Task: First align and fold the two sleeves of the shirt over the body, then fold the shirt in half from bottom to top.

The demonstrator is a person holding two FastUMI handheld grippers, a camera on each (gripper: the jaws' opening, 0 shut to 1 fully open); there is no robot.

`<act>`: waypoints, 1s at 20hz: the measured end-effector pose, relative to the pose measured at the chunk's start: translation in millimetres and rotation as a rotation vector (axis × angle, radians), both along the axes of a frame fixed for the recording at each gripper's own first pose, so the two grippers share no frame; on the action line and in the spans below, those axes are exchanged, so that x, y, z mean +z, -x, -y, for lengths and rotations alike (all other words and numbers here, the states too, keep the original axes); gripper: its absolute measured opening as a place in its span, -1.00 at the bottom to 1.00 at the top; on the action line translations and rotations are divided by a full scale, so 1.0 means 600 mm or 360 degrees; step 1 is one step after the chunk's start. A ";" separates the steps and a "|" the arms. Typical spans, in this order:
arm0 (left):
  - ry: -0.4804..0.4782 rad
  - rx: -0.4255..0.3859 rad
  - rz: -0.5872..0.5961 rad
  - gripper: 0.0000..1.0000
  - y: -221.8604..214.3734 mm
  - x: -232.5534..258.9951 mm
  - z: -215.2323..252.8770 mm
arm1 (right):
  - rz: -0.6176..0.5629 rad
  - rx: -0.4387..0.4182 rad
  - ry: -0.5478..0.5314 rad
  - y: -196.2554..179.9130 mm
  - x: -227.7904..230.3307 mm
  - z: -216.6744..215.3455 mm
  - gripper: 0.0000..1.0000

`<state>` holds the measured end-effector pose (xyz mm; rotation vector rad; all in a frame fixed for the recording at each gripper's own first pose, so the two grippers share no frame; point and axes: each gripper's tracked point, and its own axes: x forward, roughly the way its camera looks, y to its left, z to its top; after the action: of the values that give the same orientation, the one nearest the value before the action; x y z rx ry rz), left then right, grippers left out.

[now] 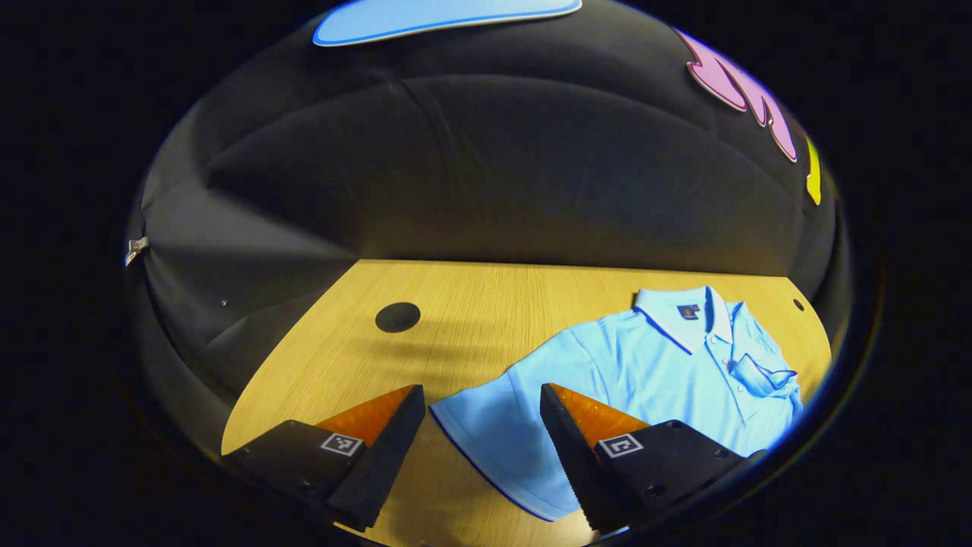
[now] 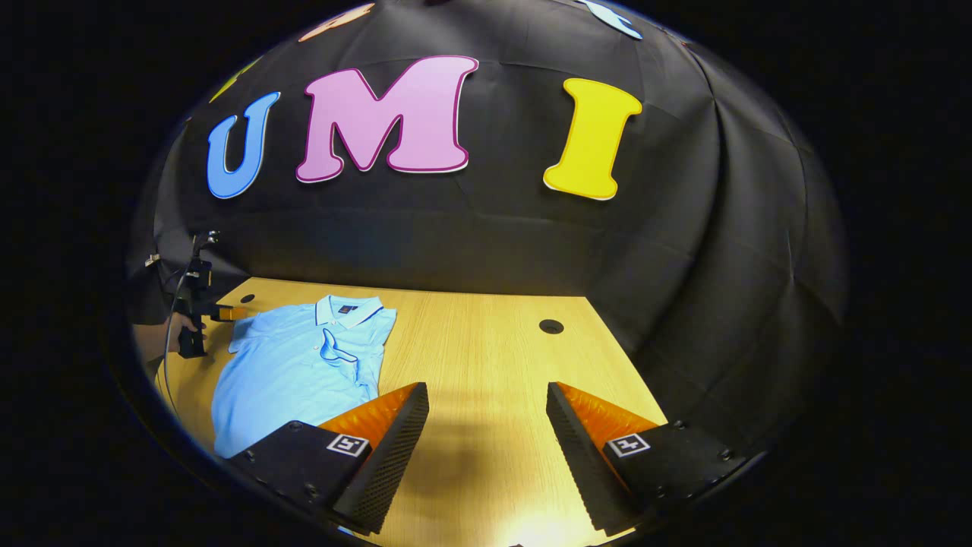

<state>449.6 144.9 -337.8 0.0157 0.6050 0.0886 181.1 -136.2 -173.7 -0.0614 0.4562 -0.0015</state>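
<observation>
Shirt: light blue short-sleeved polo shirt (image 1: 653, 365) lying flat and face up on the pale wooden tabletop (image 1: 471, 304), collar toward the booth wall, hem toward the near edge.
Near sleeve: spreading out sideways from the body, dark-trimmed cuff (image 1: 493, 456) lying between the left gripper's fingers.
Far sleeve: looking already tucked over the chest in the right gripper view, though not certain.
Left gripper (image 1: 482, 448): hovering spread wide, gripping nothing.
Right gripper (image 2: 486, 448): spread wide over bare tabletop beside the shirt, gripping nothing.
Step in hand: probably folding the near sleeve.
Doing it well: lowering over the cuff, pinching near the trimmed edge, carrying it flat across the body, matching the other side, avoiding dragging the body.
</observation>
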 end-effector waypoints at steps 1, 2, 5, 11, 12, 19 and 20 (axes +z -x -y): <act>0.0002 -0.0001 -0.0025 0.94 -0.002 -0.011 -0.002 | -0.0036 -0.0008 -0.0037 0.003 -0.013 -0.004 0.94; 0.0002 -0.0007 -0.0050 0.93 0.001 -0.022 -0.004 | -0.0063 -0.0015 -0.0077 0.004 -0.022 -0.006 0.94; -0.0011 -0.0035 -0.0152 0.93 0.007 -0.052 -0.004 | -0.0088 -0.0058 -0.0160 0.002 -0.039 -0.005 0.95; 0.0050 -0.0106 -0.0162 0.62 0.005 -0.058 0.024 | -0.0167 -0.0137 -0.0277 0.011 -0.079 -0.006 0.95; 0.0052 -0.0110 -0.0155 0.22 0.004 -0.057 0.028 | -0.0174 -0.0146 -0.0292 0.012 -0.086 -0.008 0.94; 0.0085 -0.0107 -0.0138 -0.87 0.001 -0.044 0.053 | -0.0188 -0.0119 -0.0283 0.019 -0.111 -0.016 0.94; 0.0041 -0.0101 -0.0130 -0.88 0.000 -0.039 0.048 | -0.0190 -0.0116 -0.0288 0.018 -0.113 -0.017 0.94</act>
<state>449.6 116.1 -361.3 0.0134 0.6867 0.0187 170.1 -126.1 -241.5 0.1337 0.5757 -0.0284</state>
